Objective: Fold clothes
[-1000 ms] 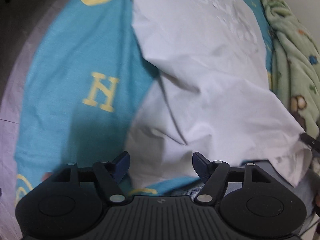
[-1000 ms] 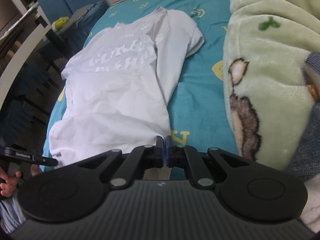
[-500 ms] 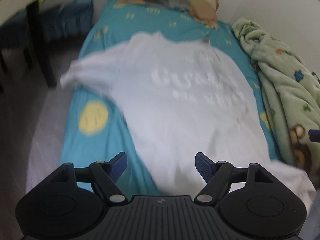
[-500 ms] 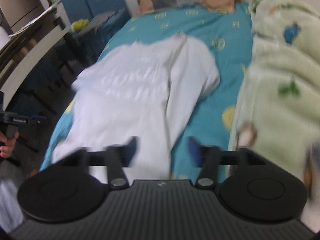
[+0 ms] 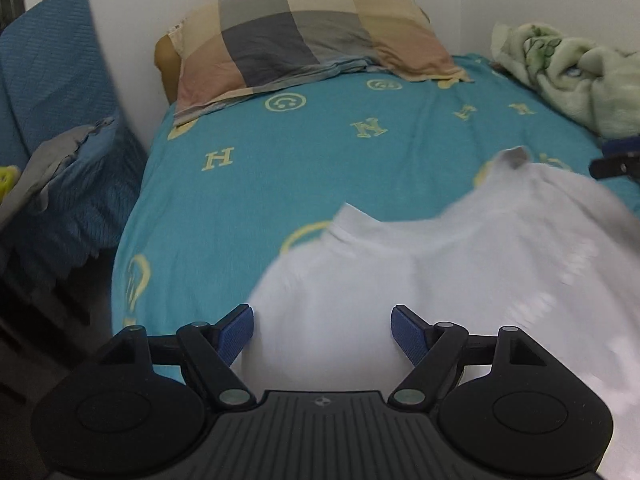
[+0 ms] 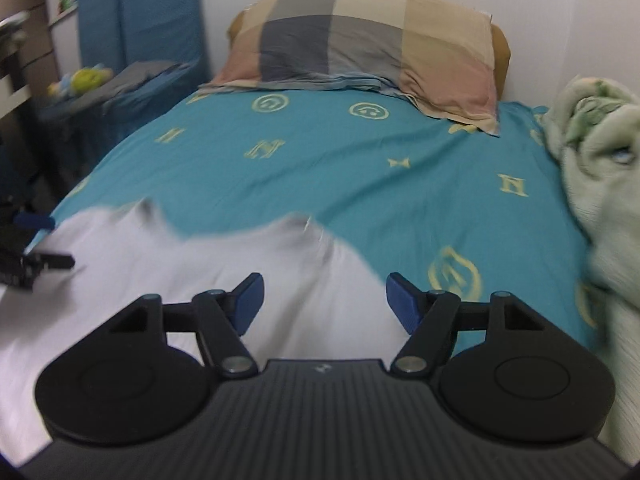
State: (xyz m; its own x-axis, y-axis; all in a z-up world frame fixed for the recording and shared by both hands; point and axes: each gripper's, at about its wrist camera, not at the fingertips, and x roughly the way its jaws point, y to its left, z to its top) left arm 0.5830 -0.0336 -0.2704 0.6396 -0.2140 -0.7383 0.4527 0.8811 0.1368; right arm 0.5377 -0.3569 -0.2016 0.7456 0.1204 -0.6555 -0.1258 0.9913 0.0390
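A white T-shirt (image 5: 400, 280) lies spread on the teal bed sheet (image 5: 260, 184), blurred by motion; it also shows in the right wrist view (image 6: 192, 280). My left gripper (image 5: 322, 334) is open and empty, above the shirt's left part. My right gripper (image 6: 324, 300) is open and empty, above the shirt's right edge. Each gripper's tip shows at the edge of the other's view: the right gripper (image 5: 616, 162) and the left gripper (image 6: 28, 264).
A checked pillow (image 5: 304, 36) lies at the head of the bed against the wall. A green fleece blanket (image 6: 600, 184) is heaped along the bed's right side. A blue chair (image 5: 52, 120) with clothes stands left of the bed.
My right gripper has opened and let go of the shirt's hem. Both grippers have moved forward up the shirt and tilted up, so the pillow and wall are in view.
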